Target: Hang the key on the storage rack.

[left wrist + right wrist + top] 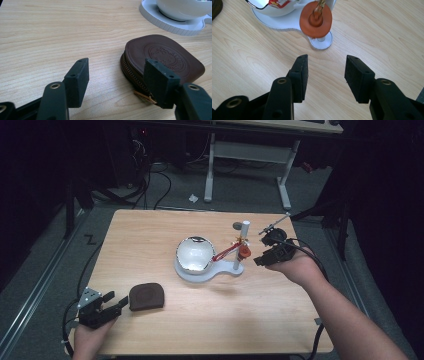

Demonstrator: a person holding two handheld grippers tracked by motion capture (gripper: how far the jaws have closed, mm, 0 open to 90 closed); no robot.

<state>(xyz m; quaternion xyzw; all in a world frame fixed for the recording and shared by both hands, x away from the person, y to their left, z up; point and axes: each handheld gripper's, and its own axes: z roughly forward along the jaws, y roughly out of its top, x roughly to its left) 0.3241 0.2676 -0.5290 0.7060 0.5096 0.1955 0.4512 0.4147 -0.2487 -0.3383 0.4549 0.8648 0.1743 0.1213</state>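
Brown pouch point(162, 56) just beyond left claw point(120, 75)

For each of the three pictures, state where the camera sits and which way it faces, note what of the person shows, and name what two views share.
High view: above the person's side, facing forward and down on the pale wooden table; both forearms, left gripper, right gripper.
Left gripper view: rides the left gripper, facing the brown leather zip pouch; open jaws.
Right gripper view: rides the right gripper, facing the orange disc; open jaws.
Both gripper views share the white stand base.
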